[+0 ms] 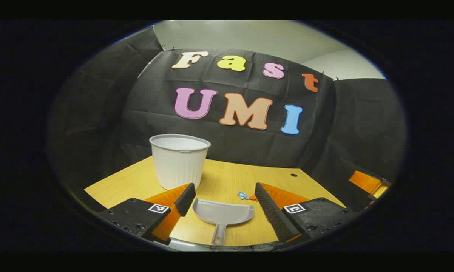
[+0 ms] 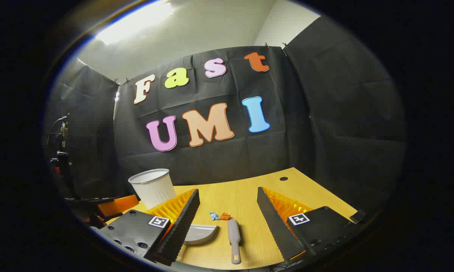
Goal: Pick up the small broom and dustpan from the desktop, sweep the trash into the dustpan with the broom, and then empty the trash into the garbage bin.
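Task unstarted — dustpan (image 1: 224, 213), broom (image 2: 234, 238), trash (image 2: 219, 216) on desk (image 1: 227, 177), bin (image 1: 179, 160) upright; 2 grippers, left (image 1: 225, 202) and right (image 2: 227, 211) — wide, empty.

- Dim booth; the desk (image 1: 227, 177) is evenly lit, shadows soft.
- Right gripper view: a ceiling light (image 2: 136, 20) glares at upper left, washing out the pale wall.
- Both views bow straight edges, darkening and softening toward the rim.
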The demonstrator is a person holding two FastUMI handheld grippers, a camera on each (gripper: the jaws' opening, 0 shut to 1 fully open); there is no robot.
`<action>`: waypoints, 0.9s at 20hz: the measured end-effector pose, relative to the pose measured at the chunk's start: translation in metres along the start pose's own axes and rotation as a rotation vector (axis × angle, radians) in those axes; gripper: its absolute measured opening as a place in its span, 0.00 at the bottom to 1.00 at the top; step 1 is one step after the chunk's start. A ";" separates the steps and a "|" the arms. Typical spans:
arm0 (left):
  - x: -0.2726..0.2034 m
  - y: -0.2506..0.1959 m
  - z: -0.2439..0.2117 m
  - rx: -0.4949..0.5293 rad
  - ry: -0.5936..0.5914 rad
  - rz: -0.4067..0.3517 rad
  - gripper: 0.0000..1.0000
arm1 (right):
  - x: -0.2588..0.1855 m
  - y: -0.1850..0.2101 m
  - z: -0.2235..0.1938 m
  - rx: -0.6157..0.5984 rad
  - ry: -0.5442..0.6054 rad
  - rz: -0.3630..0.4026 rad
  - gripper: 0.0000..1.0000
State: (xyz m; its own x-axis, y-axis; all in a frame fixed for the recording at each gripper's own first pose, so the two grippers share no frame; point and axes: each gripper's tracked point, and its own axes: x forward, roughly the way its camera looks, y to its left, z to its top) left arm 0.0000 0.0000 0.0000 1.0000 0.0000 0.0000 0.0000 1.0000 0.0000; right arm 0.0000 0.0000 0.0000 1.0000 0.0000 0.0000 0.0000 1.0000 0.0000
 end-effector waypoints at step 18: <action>-0.006 0.003 -0.016 0.013 0.044 0.009 0.93 | -0.002 -0.003 -0.012 0.007 0.037 -0.005 0.98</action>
State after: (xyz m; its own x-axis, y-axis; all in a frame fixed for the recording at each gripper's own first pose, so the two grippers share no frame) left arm -0.0062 0.0035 -0.0158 0.9990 0.0089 -0.0435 -0.0083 0.9999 0.0130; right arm -0.0022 -0.0026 -0.0116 0.9993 -0.0051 -0.0367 0.0054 1.0000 0.0074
